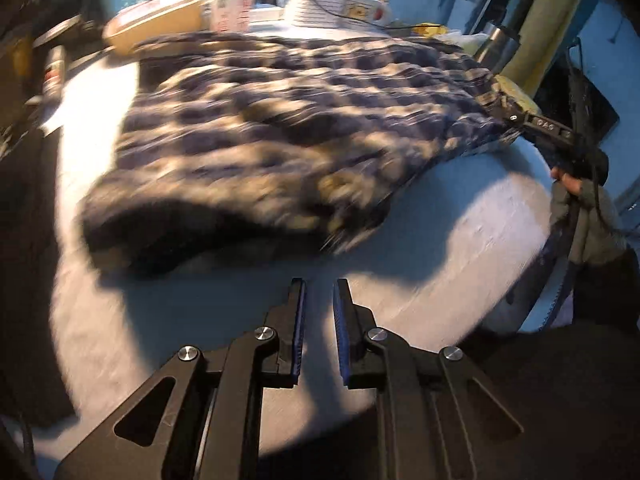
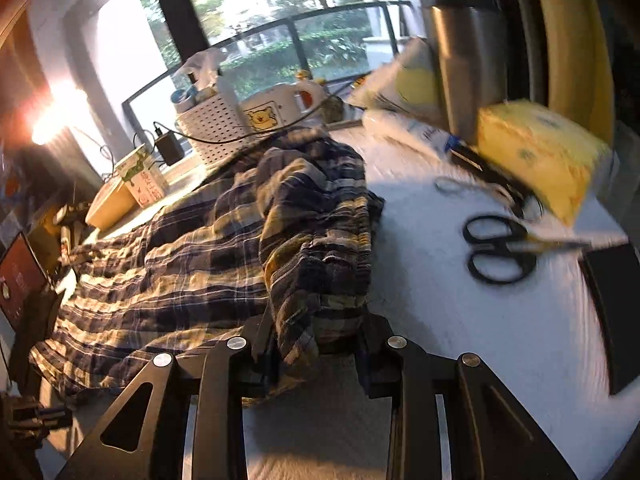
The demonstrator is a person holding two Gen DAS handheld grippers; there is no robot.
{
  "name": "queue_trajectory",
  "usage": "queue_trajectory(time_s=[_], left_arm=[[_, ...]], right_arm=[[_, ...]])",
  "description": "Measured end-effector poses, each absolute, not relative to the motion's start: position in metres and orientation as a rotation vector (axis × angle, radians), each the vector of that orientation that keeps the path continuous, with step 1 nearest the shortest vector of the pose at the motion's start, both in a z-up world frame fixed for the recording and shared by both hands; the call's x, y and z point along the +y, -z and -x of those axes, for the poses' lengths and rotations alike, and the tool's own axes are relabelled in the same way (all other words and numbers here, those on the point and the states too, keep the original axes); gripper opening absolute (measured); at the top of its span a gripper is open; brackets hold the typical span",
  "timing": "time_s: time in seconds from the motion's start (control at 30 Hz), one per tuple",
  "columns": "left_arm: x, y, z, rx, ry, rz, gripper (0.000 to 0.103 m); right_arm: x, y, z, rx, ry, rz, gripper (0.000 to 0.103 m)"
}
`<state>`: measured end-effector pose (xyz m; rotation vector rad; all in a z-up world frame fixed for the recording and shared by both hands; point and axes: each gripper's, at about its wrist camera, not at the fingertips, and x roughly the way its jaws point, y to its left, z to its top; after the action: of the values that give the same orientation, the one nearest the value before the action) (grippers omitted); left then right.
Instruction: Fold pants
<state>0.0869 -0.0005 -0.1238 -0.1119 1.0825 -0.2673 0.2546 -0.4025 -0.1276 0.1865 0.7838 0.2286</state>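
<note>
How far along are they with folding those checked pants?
Early on. The plaid pants lie spread lengthwise on the white table, rumpled, with no neat fold showing. In hand: the right tool is pinching the bunched waistband end. The left tool hovers empty over bare table. All the proper folding looks left.

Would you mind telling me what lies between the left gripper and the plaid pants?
Only bare white tabletop, partly shadowed, separates the left gripper from the blue-and-tan plaid pants, as the left wrist view shows.

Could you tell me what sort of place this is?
Probably a home room: plaid pants on a cluttered table by a window, with scissors and a kettle.
</note>
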Motion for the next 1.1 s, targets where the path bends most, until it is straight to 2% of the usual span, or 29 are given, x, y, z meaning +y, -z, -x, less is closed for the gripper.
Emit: queue_trajectory(time_s=[0.17, 0.23, 0.3, 0.33, 0.37, 0.5, 0.67, 0.73, 0.93, 1.1], left_arm=[[0.041, 0.098, -0.084, 0.980, 0.167, 0.127, 0.014], [0.051, 0.088, -0.090, 0.918, 0.132, 0.145, 0.015], [0.058, 0.085, -0.103, 0.882, 0.101, 0.156, 0.024], [0.061, 0.084, -0.109, 0.871, 0.084, 0.160, 0.035], [0.062, 0.085, -0.115, 0.862, 0.072, 0.169, 0.038], [0.063, 0.096, -0.120, 0.900, 0.080, 0.173, 0.038], [0.065, 0.129, -0.111, 0.994, 0.005, 0.085, 0.038], [0.066, 0.132, -0.103, 0.945, 0.017, 0.071, 0.039], [0.073, 0.131, -0.099, 0.952, 0.002, 0.037, 0.042], [0.109, 0.116, -0.102, 0.992, -0.075, 0.079, 0.041]], right_arm=[[-0.408, 0.112, -0.248, 0.732, -0.171, -0.172, 0.051], [-0.409, 0.100, -0.245, 0.694, -0.140, -0.161, 0.052], [-0.407, 0.087, -0.243, 0.657, -0.134, -0.148, 0.052], [-0.405, 0.081, -0.242, 0.639, -0.136, -0.140, 0.052], [-0.403, 0.077, -0.242, 0.627, -0.138, -0.132, 0.052], [-0.382, 0.064, -0.241, 0.602, -0.197, -0.083, 0.052], [-0.349, 0.080, -0.244, 0.651, -0.292, -0.017, 0.052], [-0.337, 0.094, -0.251, 0.702, -0.320, -0.006, 0.052], [-0.330, 0.128, -0.269, 0.829, -0.315, 0.039, 0.052], [-0.345, 0.128, -0.276, 0.837, -0.279, 0.054, 0.052]])
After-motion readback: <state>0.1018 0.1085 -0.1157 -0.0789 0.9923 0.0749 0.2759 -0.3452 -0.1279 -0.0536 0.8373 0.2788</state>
